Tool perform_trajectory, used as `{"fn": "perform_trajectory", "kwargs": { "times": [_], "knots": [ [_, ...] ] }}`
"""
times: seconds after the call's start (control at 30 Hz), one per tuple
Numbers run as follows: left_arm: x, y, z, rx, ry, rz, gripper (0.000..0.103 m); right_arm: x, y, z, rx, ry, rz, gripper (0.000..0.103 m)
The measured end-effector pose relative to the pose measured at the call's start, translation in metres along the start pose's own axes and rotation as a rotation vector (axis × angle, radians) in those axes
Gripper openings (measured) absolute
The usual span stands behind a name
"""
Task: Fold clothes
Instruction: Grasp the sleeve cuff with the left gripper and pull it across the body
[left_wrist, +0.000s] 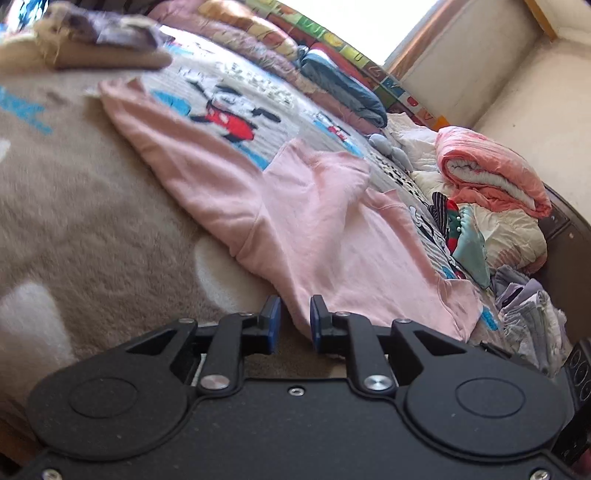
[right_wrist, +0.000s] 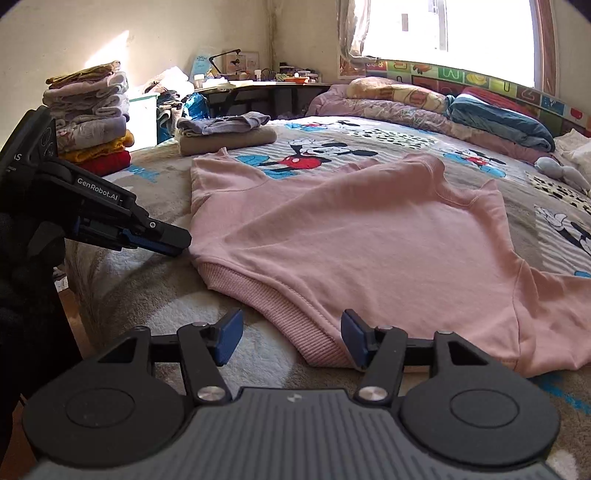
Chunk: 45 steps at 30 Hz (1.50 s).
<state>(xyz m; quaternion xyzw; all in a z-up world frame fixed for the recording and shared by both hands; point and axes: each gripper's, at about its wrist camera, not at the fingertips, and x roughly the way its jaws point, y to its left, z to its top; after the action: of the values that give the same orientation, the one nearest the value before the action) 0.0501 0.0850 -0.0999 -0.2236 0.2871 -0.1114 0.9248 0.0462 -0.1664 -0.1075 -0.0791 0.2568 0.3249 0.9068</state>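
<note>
Room: a bedroom is shown, with a bright window (right_wrist: 480, 26), a cluttered desk (right_wrist: 258, 83) in the far corner and rolled quilts (right_wrist: 406, 99) along the far side of the bed.
Surface: a cartoon-printed blanket (right_wrist: 314, 157) is spread over the bed, and the work is done on it.
Garment: a pink sweatshirt (right_wrist: 351, 236) is laid out flat on the blanket, ribbed hem toward the cameras, neckline away, one sleeve spread toward the folded pile and the other trailing off to the right.
Folded pile: a small stack of folded clothes (right_wrist: 225, 134) is seen beyond the sweatshirt, and a taller stack (right_wrist: 92, 114) stands off the bed to the left.
Left gripper (left_wrist: 294, 321): a narrow gap is kept between the pads, which are placed at the hem corner; the cloth seems to lie just ahead of them, not pinched.
Right gripper (right_wrist: 291, 341): the jaws are spread wide, with the ribbed hem lying between the pads and nothing clamped.
Step in hand: both hem corners appear to be lined up for a grasp, judged from the grippers' placing.
Next move: the pads would need to be closed on the hem's full thickness at both corners, so that both layers are carried evenly.
Risk: a single layer could be caught, leaving the fold skewed.
</note>
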Motion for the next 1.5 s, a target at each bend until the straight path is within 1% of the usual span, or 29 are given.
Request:
{"fn": "perform_trajectory", "kwargs": {
  "times": [0.03, 0.07, 0.13, 0.17, 0.2, 0.23, 0.27, 0.3, 0.37, 0.4, 0.43, 0.5, 0.57, 0.67, 0.7, 0.73, 0.77, 0.8, 0.83, 0.9, 1.0, 1.13, 1.2, 1.33, 1.37, 1.4, 1.43, 1.5],
  "knots": [
    [-0.002, -0.009, 0.0, 0.047, -0.031, -0.021, 0.013, -0.002, 0.003, 0.002, -0.016, -0.024, 0.0, 0.059],
    [0.0, -0.015, -0.001, 0.066, -0.043, -0.048, 0.013, -0.003, 0.005, 0.004, -0.03, -0.046, 0.003, 0.059],
    [0.013, -0.025, -0.005, 0.093, -0.029, -0.088, 0.013, -0.002, 0.008, 0.006, -0.052, -0.084, 0.021, 0.063],
    [0.025, -0.031, -0.009, 0.123, -0.003, -0.079, 0.013, 0.0, 0.01, 0.007, -0.063, -0.092, 0.028, 0.065],
    [0.04, -0.035, -0.015, 0.173, 0.055, -0.039, 0.013, 0.005, 0.013, 0.005, -0.076, -0.08, 0.031, 0.067],
    [0.056, -0.037, -0.022, 0.227, 0.122, 0.026, 0.014, 0.013, 0.014, 0.002, -0.079, -0.041, 0.034, 0.07],
    [0.062, -0.035, -0.03, 0.26, 0.124, 0.056, 0.018, 0.024, 0.013, -0.003, -0.067, 0.044, 0.038, 0.073],
    [0.059, -0.033, -0.031, 0.255, 0.111, 0.051, 0.019, 0.03, 0.012, -0.006, -0.052, 0.094, 0.043, 0.075],
    [0.047, -0.029, -0.021, 0.195, 0.117, 0.009, 0.019, 0.023, 0.009, -0.006, -0.022, 0.081, 0.059, 0.075],
    [0.038, -0.026, -0.016, 0.168, 0.103, -0.014, 0.02, 0.018, 0.009, -0.004, -0.03, 0.084, 0.064, 0.073],
    [0.029, -0.021, -0.01, 0.14, 0.073, -0.021, 0.02, 0.014, 0.01, -0.003, -0.039, 0.08, 0.064, 0.073],
    [0.013, -0.005, 0.003, 0.061, 0.01, -0.006, 0.02, 0.007, 0.011, -0.004, -0.053, 0.046, 0.065, 0.072],
    [0.004, 0.021, 0.02, -0.07, -0.033, 0.021, 0.022, 0.003, 0.015, -0.001, -0.06, -0.008, 0.064, 0.069],
    [0.002, 0.066, 0.038, -0.277, -0.054, 0.032, 0.025, 0.0, 0.021, 0.01, -0.04, -0.104, 0.069, 0.068],
    [0.004, 0.078, 0.042, -0.329, -0.058, 0.039, 0.025, 0.003, 0.021, 0.015, -0.015, -0.122, 0.082, 0.065],
    [0.006, 0.088, 0.046, -0.373, -0.062, 0.048, 0.025, 0.005, 0.021, 0.02, 0.009, -0.14, 0.094, 0.055],
    [0.007, 0.098, 0.05, -0.41, -0.068, 0.053, 0.026, 0.009, 0.021, 0.025, 0.033, -0.151, 0.103, 0.051],
    [0.008, 0.106, 0.055, -0.437, -0.076, 0.054, 0.029, 0.014, 0.02, 0.029, 0.055, -0.151, 0.108, 0.051],
    [0.009, 0.113, 0.061, -0.455, -0.084, 0.059, 0.032, 0.021, 0.02, 0.034, 0.077, -0.148, 0.112, 0.049],
    [0.012, 0.126, 0.071, -0.467, -0.095, 0.071, 0.032, 0.036, 0.022, 0.042, 0.111, -0.137, 0.111, 0.046],
    [0.021, 0.149, 0.084, -0.504, -0.101, 0.07, 0.039, 0.057, 0.028, 0.051, 0.139, -0.117, 0.107, 0.045],
    [0.035, 0.161, 0.094, -0.536, -0.093, 0.055, 0.039, 0.081, 0.038, 0.048, 0.14, -0.066, 0.085, 0.045],
    [0.042, 0.166, 0.099, -0.551, -0.088, 0.046, 0.04, 0.088, 0.037, 0.042, 0.171, -0.047, 0.074, 0.045],
    [0.055, 0.175, 0.108, -0.578, -0.078, 0.033, 0.04, 0.092, 0.038, 0.037, 0.172, -0.037, 0.065, 0.045],
    [0.055, 0.175, 0.111, -0.563, -0.082, 0.042, 0.04, 0.092, 0.039, 0.037, 0.166, -0.032, 0.061, 0.045],
    [0.055, 0.174, 0.116, -0.529, -0.092, 0.058, 0.029, 0.094, 0.042, 0.037, 0.146, -0.022, 0.05, 0.045],
    [0.054, 0.173, 0.121, -0.495, -0.103, 0.075, 0.001, 0.095, 0.048, 0.037, 0.111, -0.011, 0.032, 0.045],
    [0.052, 0.17, 0.131, -0.427, -0.123, 0.107, 0.0, 0.097, 0.057, 0.038, 0.049, 0.008, 0.0, 0.045]
  ]
}}
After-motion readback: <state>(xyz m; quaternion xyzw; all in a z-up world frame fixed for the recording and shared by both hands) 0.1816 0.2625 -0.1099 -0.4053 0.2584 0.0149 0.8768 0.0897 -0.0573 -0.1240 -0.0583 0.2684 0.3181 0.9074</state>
